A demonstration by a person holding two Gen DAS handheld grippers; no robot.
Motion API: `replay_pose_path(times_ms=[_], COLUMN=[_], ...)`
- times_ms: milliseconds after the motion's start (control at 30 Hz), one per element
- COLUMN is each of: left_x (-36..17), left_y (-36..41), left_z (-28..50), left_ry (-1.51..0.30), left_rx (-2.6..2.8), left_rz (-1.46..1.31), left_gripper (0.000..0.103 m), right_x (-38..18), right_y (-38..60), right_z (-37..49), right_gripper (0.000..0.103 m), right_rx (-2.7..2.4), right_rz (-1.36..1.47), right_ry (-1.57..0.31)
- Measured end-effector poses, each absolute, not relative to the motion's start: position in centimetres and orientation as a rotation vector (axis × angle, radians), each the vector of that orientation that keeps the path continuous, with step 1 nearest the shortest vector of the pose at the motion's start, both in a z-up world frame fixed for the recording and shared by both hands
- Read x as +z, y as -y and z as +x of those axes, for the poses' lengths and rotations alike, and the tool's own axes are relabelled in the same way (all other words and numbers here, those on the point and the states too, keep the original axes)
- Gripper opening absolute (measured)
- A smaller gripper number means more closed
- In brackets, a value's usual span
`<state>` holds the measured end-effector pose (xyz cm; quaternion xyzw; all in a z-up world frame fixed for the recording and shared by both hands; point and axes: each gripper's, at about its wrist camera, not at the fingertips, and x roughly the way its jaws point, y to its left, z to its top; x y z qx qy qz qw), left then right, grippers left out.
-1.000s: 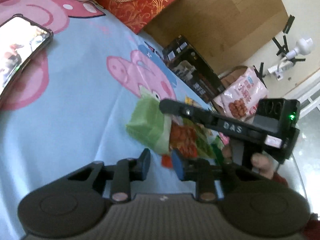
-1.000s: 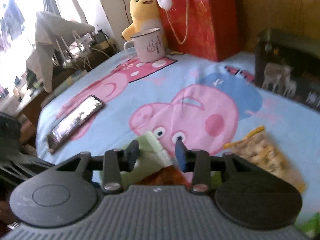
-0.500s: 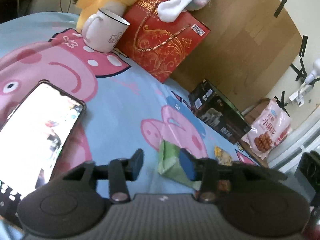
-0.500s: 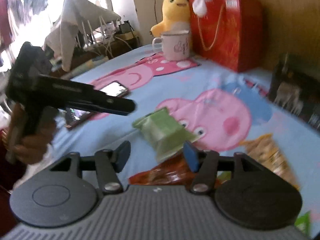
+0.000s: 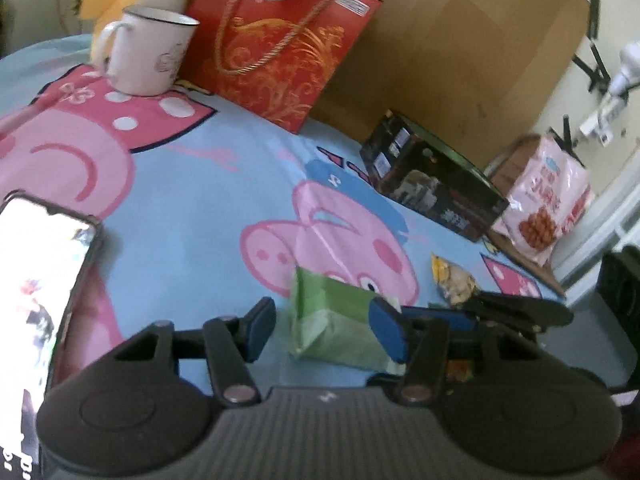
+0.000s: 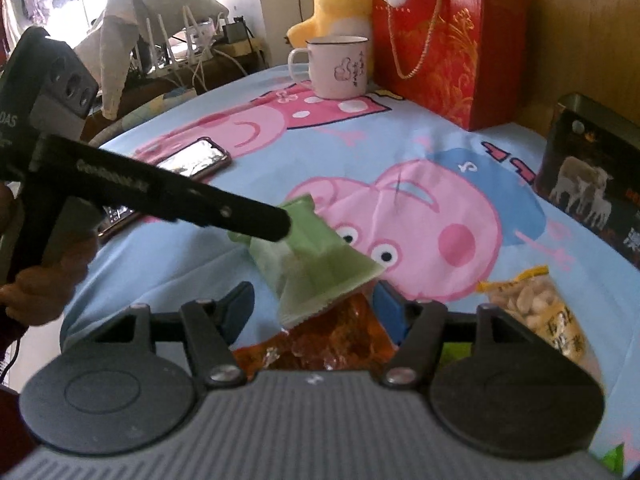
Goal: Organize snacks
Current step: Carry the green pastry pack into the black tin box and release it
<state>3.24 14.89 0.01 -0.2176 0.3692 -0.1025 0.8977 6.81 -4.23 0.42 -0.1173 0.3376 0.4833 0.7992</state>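
A green snack pouch (image 5: 332, 320) lies on the blue cartoon-pig cloth (image 5: 192, 208); it also shows in the right wrist view (image 6: 316, 264). My left gripper (image 5: 324, 332) is open, its fingers on either side of the pouch's near end. My right gripper (image 6: 316, 312) is open just above the green pouch and an orange-red snack pack (image 6: 324, 340). A yellow peanut bag (image 6: 536, 312) lies to the right; it also shows in the left wrist view (image 5: 452, 280). The left gripper's body (image 6: 160, 196) reaches in over the pouch's far end.
A phone (image 5: 36, 280) lies at the left. A white mug (image 6: 340, 66), a yellow plush (image 6: 340, 0) and a red gift bag (image 6: 444, 44) stand at the back. A black box (image 5: 432, 184) and a pink snack bag (image 5: 544, 204) are at the right.
The left gripper has pulled back and tilted up, bringing the mug and gift bag into view. The right gripper has backed off and opened wider over the pouches.
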Motion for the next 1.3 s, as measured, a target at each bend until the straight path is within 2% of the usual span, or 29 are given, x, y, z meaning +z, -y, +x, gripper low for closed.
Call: replay_pose_path(times_ms=[33,100,200,367,500,633,800,1000,1167,1300], left_x=[-0.1,0.0,1.1,5.6,9.5,11.1,10.1,6.3,5.7,7.5], left_y=[-14.7,-14.2,-13.9,-12.4,-9.1,-5.5,-2.3,0.6,-0.4,-2.1], left_z=[3.3,3.1,3.1,5.2,9.6,15.8,23.6,28.7,28.1,24.0], left_ry=[-0.773,-0.772,-0.764,-0.655,-0.561,-0.521,-0.566,-0.666,-0.691,-0.651], left_rx=[-0.230,-0.221,-0.221,-0.308,-0.417,-0.476,-0.498,-0.415,-0.370,-0.391], left_rz=[-0.453,-0.423,-0.410,-0.370,-0.292,-0.212,-0.233,-0.216,-0.222,-0.233], left_gripper=[0.042,0.042,0.042,0.042,0.041,0.041,0.041,0.041,0.042,0.045], right_x=[0.4,0.4,0.8,3.2,5.7,7.2,6.9,4.9,4.5,4.8], right_y=[4.1,3.7,4.0,6.4,9.3,12.7,15.5,17.1,18.6,20.6], right_z=[6.7,6.6,7.0,8.5,11.5,15.8,20.9,24.9,24.2,20.9], right_gripper=[0.052,0.046,0.042,0.039,0.035,0.033,0.030,0.031,0.031,0.032], right_rx=[1.040,1.015,1.007,0.941,0.832,0.700,0.557,0.475,0.468,0.506], right_rz=[-0.259,-0.283,-0.257,-0.195,-0.163,-0.116,-0.105,-0.088,-0.017,0.074], right_ry=[-0.715,-0.691,-0.691,-0.601,-0.515,-0.468,-0.451,-0.490,-0.491,-0.506])
